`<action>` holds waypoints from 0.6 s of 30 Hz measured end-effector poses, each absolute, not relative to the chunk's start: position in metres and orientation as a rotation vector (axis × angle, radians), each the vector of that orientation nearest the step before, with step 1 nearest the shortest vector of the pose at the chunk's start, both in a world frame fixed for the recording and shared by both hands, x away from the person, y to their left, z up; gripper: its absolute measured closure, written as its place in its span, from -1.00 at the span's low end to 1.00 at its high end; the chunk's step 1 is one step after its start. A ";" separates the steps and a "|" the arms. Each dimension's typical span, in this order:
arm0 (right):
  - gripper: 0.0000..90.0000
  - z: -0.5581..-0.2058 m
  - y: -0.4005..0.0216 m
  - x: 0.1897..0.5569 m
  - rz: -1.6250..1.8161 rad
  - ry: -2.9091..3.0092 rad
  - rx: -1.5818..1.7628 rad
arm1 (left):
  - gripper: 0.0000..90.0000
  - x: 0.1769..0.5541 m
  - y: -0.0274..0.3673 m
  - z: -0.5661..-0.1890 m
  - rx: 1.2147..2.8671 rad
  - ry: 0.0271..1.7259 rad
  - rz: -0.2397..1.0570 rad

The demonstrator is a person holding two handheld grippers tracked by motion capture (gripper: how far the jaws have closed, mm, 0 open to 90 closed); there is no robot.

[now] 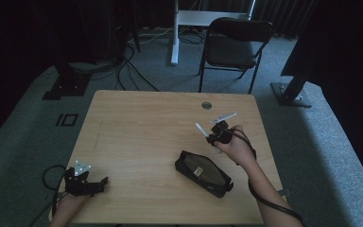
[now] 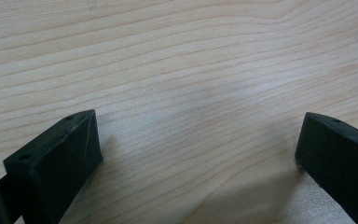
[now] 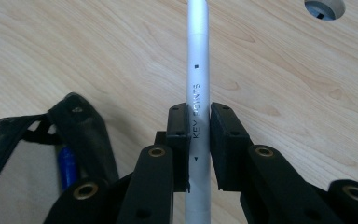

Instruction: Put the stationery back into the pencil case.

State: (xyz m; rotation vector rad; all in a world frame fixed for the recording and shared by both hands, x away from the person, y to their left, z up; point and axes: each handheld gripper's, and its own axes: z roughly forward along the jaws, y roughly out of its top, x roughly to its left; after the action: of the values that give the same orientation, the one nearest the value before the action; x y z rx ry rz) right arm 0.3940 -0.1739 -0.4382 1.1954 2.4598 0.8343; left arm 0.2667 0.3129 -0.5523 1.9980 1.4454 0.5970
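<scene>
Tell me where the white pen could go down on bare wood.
Widest bare patch: the table's middle and far left, between the left gripper and the grommet hole. Crowded: near right, where the black pouch lies beside the right gripper clamping the white pen.

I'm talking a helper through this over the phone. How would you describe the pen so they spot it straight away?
Start at the wooden table and find the black pencil case lying right of its middle. Just beyond it, the right gripper holds a slim white pen clamped between its jaws. It is the one pale stick among black things, with grey lettering along its barrel.
</scene>
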 end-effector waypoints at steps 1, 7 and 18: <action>0.74 -0.437 -0.174 0.392 0.838 2.463 1.192 | -1.00 0.267 0.313 -0.552 1.998 1.445 0.597; 0.74 -0.428 -0.175 0.376 0.884 2.469 1.149 | -1.00 0.267 0.313 -0.552 1.998 1.445 0.597; 0.74 -0.421 -0.172 0.346 0.948 2.479 1.060 | -1.00 0.267 0.313 -0.552 1.999 1.444 0.598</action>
State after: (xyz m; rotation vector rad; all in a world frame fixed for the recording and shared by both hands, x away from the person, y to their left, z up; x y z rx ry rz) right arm 0.3459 -0.1722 -0.4208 1.0600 2.4792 0.9479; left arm 0.2668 0.3130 -0.5523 1.9992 1.4438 0.5983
